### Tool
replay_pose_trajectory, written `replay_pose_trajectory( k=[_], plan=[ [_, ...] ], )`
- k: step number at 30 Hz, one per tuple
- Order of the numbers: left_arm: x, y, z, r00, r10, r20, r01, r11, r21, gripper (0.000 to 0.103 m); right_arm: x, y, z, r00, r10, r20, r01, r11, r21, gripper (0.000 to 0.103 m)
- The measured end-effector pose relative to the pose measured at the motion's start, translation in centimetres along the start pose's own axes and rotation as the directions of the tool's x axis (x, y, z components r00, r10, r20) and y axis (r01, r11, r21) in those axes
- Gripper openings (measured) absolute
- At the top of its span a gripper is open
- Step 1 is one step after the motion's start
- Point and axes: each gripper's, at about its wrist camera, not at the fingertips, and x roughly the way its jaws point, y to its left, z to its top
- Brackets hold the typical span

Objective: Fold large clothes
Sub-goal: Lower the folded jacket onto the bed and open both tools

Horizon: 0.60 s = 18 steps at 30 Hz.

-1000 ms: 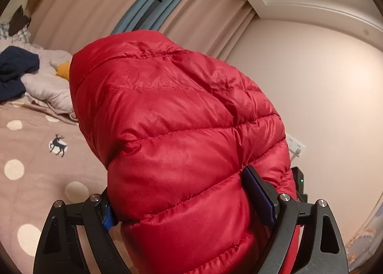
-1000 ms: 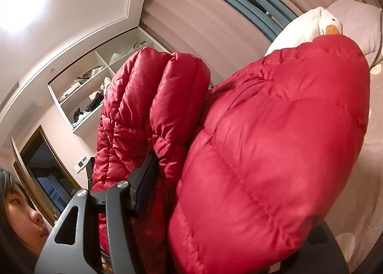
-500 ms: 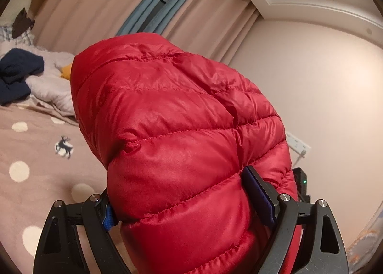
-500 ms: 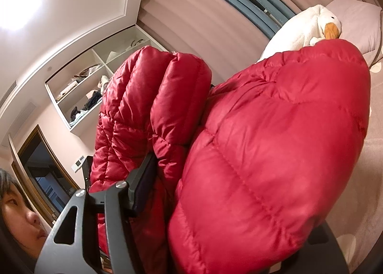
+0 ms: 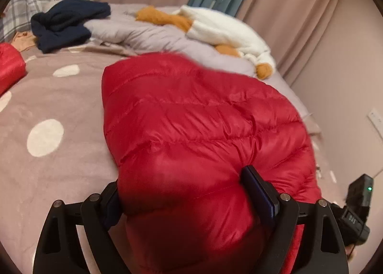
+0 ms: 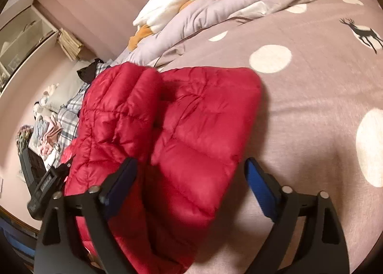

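Your left gripper (image 5: 191, 192) is pointing low over the bed (image 5: 59, 168), its fingers clamping a thick bunch of the red down jacket (image 5: 196, 130), padding bulging between them. Your right gripper (image 6: 191, 176) is angling down at the same jacket (image 6: 172, 130), fingers spread wide; the left pad (image 6: 122, 178) is touching the fabric, the blue right pad (image 6: 261, 190) is sitting clear of it over the bedspread. The jacket is lying doubled over on the bed, near edge running under both cameras and getting cut off by the frame. The left finger of your left gripper is mostly buried behind the jacket. Motion blur is smearing the jacket's far edge in the left view. Beyond it, a white goose plush (image 5: 225, 32) is lying on a grey duvet (image 5: 148, 32), with a navy garment (image 5: 64, 22) and plaid pillow (image 5: 14, 13) further off. Another red piece (image 5: 9, 68) is poking in at the left edge; you can't tell whether it's the same jacket. Curtains (image 5: 275, 10) are hanging behind the bed.
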Motion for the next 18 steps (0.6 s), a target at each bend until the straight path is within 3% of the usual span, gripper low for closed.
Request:
replay_pose_trajectory(
  k=[3,5,9,15,18],
  plan=[
    [-1.7,0.8,0.9,1.000,-0.002,0.002,0.002,0.998,-0.066,0.089,-2.8,1.1,0.1,0.997,-0.047,0.064,0.050,0.997,-0.057,0.100],
    [-3.3,0.6,1.1,0.998,0.039,0.047,-0.036,0.996,-0.078,0.089,-4.7,2.0,0.0,0.992,-0.075,0.106,0.084,0.993,-0.086,0.101],
    [-8.0,-1.4,0.7,0.988,0.023,0.153,-0.018,0.999,-0.032,0.089,-8.6,4.9,0.0,0.970,-0.131,0.207,0.161,0.977,-0.140,0.102],
    [-15.7,-6.0,-0.7,0.948,0.116,0.297,-0.142,0.988,0.068,0.093,-13.3,8.9,-1.2,0.930,-0.214,0.298,0.284,0.934,-0.216,0.103],
    [-18.6,-7.5,-1.9,0.944,0.120,0.308,-0.165,0.978,0.124,0.099,-15.6,10.9,-2.4,0.911,-0.239,0.336,0.336,0.902,-0.270,0.103]
  ],
)
